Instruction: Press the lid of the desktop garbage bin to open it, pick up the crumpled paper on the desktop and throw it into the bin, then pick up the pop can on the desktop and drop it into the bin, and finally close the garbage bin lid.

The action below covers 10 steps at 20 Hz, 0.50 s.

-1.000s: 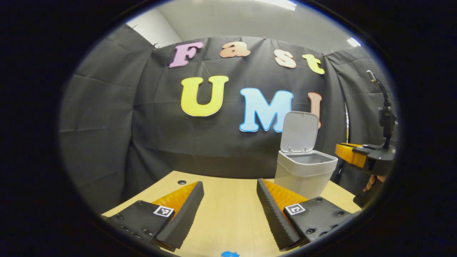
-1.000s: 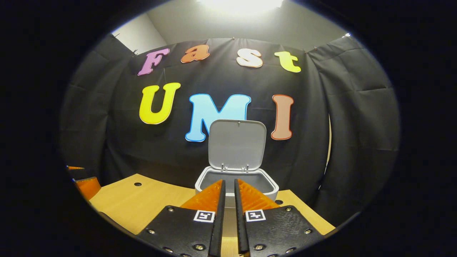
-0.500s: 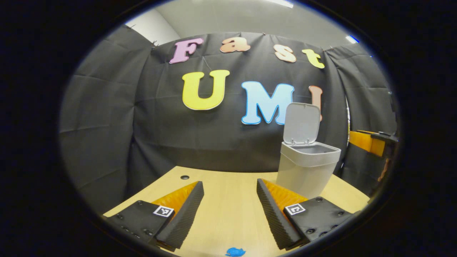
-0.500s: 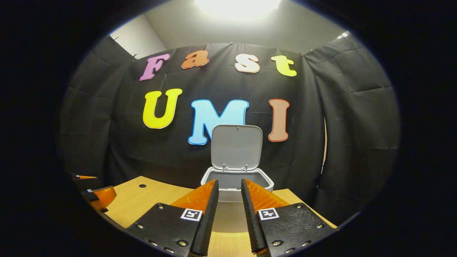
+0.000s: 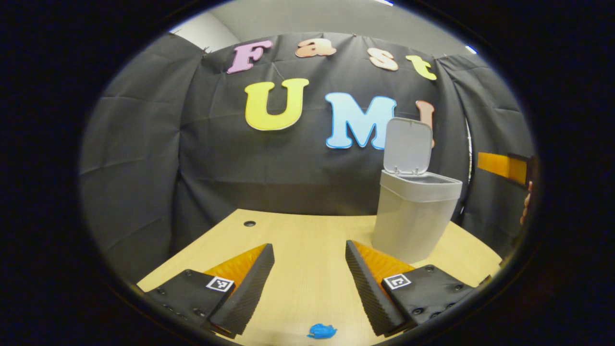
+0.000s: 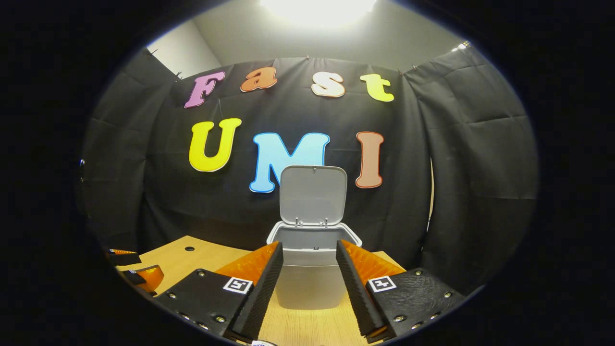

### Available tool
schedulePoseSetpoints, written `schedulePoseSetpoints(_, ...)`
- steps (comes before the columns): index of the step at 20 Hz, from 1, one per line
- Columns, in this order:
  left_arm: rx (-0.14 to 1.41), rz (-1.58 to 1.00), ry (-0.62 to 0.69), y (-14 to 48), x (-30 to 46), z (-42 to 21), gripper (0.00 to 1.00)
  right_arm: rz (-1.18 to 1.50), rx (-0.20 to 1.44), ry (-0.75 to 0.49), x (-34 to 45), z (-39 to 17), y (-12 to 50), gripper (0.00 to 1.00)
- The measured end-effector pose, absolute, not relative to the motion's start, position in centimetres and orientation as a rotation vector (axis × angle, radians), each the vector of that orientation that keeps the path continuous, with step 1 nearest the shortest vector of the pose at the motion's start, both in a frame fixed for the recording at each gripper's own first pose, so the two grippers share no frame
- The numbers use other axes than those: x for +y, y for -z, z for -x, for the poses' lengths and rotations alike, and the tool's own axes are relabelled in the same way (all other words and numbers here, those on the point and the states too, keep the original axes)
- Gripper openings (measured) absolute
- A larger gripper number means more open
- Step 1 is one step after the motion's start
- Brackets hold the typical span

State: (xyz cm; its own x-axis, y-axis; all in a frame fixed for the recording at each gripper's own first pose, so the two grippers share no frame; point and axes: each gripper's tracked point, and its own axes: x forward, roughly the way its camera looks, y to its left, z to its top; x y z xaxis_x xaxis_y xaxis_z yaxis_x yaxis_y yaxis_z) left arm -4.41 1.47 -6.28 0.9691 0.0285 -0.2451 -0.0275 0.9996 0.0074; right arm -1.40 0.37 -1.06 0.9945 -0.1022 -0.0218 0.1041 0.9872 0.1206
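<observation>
Wood table (image 5: pixel 307 240) across lower half of left gripper view; small round hole (image 5: pixel 249 223) in it at left-centre, near the black cloth.

Gray bin (image 5: pixel 412 211) standing upright on table, right of centre in left gripper view. Lid (image 5: pixel 408 146) flipped up, standing tall at back of bin, so bin is open. In right gripper view, same bin (image 6: pixel 311 278) at centre-bottom, straight ahead, lid (image 6: pixel 313 194) up behind it, inside looks dark & can't tell what's in it.

Left gripper (image 5: pixel 310 250) at bottom of left gripper view, fingers spread wide apart, nothing between them, just bare table. Right gripper (image 6: pixel 309 247) at bottom of right gripper view, fingers also apart, holding nothing, bin seen thru the gap but not touched.

Right gripper also at far right edge of left gripper view w/ a bit of a hand (image 5: pixel 525 207) under it. Left gripper also at lower left edge of right gripper view.

Small blue crumpled paper (image 5: pixel 322 330) on table at very bottom of left gripper view, just under the gap betw. left fingers, near them, not touching.
</observation>
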Motion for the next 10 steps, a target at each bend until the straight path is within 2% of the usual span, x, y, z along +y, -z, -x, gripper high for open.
schedulePoseSetpoints(2,0.267,-0.037,-0.024,6.8,1.9,4.7,0.98,-0.121,0.028,0.089,1.1,1.1,1.4,0.75)
schedulePoseSetpoints(4,0.304,-0.068,-0.009,7.5,2.3,5.4,0.97,-0.116,0.040,0.068,1.9,0.9,1.6,0.91)
schedulePoseSetpoints(10,0.480,-0.101,0.000,10.3,2.8,8.1,0.97,-0.087,0.049,0.022,3.9,0.0,1.9,0.94)
